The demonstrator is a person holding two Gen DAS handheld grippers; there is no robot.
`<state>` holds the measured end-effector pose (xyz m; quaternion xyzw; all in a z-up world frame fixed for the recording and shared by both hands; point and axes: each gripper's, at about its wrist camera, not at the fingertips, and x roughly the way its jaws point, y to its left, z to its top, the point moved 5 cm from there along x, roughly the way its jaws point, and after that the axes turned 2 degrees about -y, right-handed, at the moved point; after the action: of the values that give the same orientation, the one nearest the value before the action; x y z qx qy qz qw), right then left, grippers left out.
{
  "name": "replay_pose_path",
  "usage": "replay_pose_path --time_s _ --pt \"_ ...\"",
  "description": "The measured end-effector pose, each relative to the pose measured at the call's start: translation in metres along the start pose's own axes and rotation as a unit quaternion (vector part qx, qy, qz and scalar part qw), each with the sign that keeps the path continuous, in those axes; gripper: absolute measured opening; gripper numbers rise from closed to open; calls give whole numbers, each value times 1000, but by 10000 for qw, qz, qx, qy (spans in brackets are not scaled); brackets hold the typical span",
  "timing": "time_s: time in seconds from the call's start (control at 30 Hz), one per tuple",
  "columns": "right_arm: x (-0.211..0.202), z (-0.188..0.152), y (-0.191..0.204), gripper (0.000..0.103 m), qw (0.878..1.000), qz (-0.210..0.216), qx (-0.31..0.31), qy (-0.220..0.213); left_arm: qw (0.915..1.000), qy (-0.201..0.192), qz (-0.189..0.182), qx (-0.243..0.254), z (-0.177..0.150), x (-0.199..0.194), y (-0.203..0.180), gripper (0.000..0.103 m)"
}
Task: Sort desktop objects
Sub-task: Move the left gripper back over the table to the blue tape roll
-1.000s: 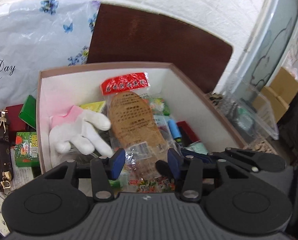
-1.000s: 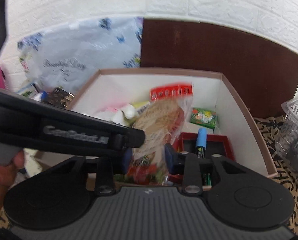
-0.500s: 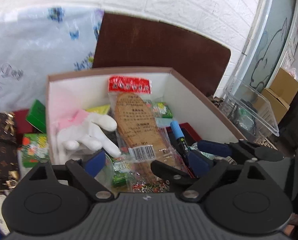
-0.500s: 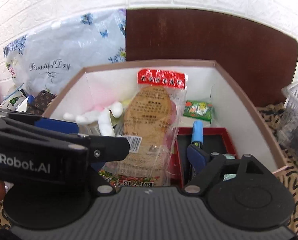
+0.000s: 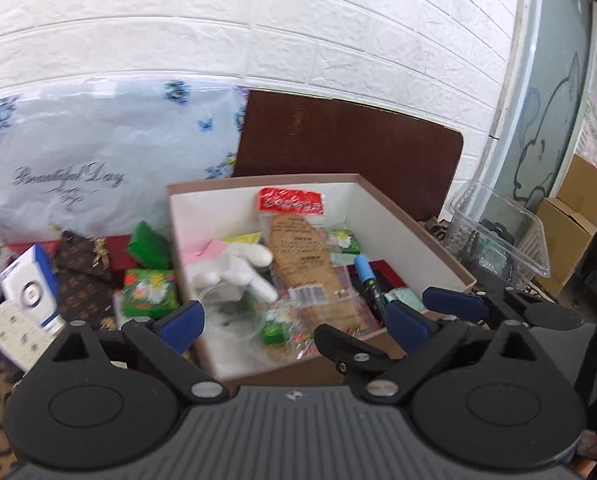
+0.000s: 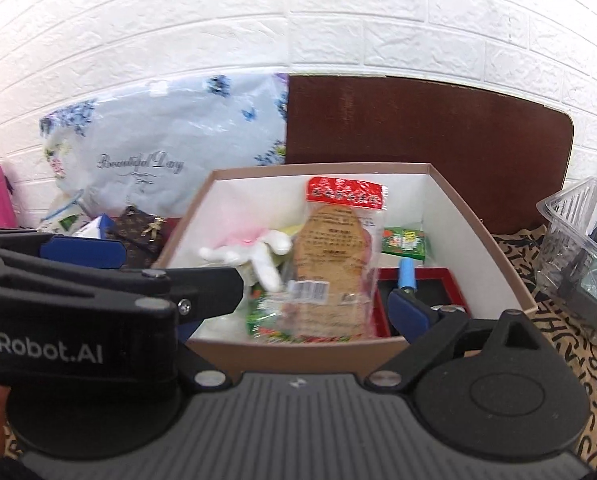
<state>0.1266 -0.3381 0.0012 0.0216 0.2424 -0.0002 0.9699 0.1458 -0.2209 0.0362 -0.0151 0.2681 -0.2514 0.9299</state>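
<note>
Cardboard and clutter framed the risk: left of the box [image 5: 414,220], a brown pouch [image 5: 80,276] and green packet [image 5: 150,292] lay unsorted, easy to knock. The left gripper [image 5: 294,316] and right gripper [image 6: 298,280] were opening, nothing between their jaws. The bagged insole [image 6: 334,256] rested inside, and might slide off the loose pile.

Back wall [image 5: 298,40]: white embossed brick-pattern panelling, evenly and brightly lit. Dark brown board [image 5: 350,152] leans against the wall, rounded upper right corner. Left of the board, a pale floral plastic bag [image 5: 98,168] (script lettering). Right of the board, a grey-green glass panel [image 5: 546,120] bearing a line drawing, with cardboard cartons [image 5: 574,224] below it. Bench covering [image 6: 538,264] below the board: tan, black letter print.
</note>
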Motion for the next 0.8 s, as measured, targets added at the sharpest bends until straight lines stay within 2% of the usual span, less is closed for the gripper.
replay_pose_path --time_s 0.23,0.4,0.7,0.8 --pt "-24 -13 41 95 9994 337 -72 -4 9994 -78 276 -212 -23 -41 24 100" --pt "-36 -30 83 95 9973 661 -301 93 9977 -23 363 -571 -50 -68 51 100" --pt "-45 -65 166 95 9848 1492 -855 257 9910 78 802 -1066 -105 -110 118 100" --pt "-38 -77 188 95 9812 1604 -1022 341 9860 105 1030 -1305 -119 -116 147 100"
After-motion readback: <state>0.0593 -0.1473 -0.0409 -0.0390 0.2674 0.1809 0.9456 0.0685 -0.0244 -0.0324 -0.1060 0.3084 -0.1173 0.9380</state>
